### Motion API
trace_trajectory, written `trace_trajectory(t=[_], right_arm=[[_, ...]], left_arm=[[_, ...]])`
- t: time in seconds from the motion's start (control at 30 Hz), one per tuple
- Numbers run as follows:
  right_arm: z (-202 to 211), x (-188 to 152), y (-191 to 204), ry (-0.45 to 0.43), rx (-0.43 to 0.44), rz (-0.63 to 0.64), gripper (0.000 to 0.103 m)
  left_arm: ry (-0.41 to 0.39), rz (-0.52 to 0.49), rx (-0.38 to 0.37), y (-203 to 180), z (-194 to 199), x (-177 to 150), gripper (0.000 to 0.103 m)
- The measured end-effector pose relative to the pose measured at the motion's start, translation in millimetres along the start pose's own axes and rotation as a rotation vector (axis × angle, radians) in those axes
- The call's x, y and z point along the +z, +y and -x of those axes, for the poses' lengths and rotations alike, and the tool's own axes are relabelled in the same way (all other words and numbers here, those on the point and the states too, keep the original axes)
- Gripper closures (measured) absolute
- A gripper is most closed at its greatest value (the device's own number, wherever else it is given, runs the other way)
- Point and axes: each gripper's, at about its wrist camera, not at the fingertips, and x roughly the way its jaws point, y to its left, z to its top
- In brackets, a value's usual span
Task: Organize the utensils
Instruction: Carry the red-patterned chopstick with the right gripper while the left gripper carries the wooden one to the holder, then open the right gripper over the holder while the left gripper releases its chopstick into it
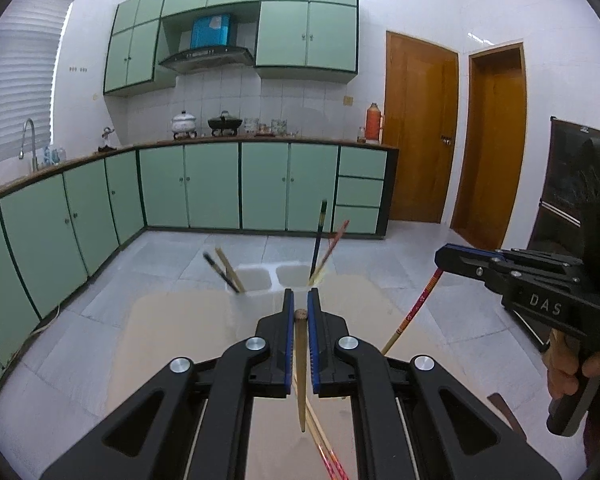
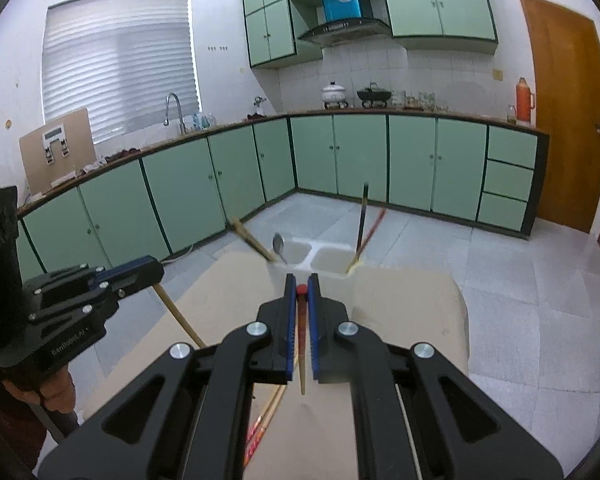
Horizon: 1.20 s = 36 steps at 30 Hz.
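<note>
My left gripper [image 1: 300,300] is shut on a plain wooden chopstick [image 1: 300,364] that hangs down toward the table. My right gripper [image 2: 301,284] is shut on a red-topped chopstick [image 2: 301,344], also pointing down; that chopstick shows in the left wrist view [image 1: 414,308] under the right gripper [image 1: 444,258]. A white two-compartment holder [image 2: 312,258] stands at the table's far edge. Its left cell holds a wooden chopstick [image 2: 252,240] and a metal spoon [image 2: 279,246]. Its right cell holds a dark chopstick [image 2: 362,220] and a red one [image 2: 374,226].
More loose chopsticks [image 1: 320,436] lie on the beige table [image 2: 412,300] under the grippers. Beyond the table are a tiled floor, green kitchen cabinets [image 1: 212,188] and wooden doors [image 1: 420,128]. The left gripper [image 2: 140,276] shows at the left of the right wrist view.
</note>
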Motion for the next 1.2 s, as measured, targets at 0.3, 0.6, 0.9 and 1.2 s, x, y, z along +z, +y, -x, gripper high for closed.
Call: trace_trajectory(t=[0.3,0.6,0.9,1.2], right_arm=[[-6,73,-10,-0.108,-0.028,0.038,0.098],[-66,132,-35,-0.139,-0.083,0.041,0.098],[-142,132,-59,-0.061,-0.092,0.009,0.098],[-172,97,-53,0.027,-0.094,0.022,0.096]], left_arm=[[-0.159,-0.027,0.035,7,-10,76,0.097],[-0.228,-0.028,0.08,22,-69,135,0.097],[-0.173,-0.019,0.113,37,-140,126,0.097],[-0.031,0.017,0.118,58,-174,90,0.096]])
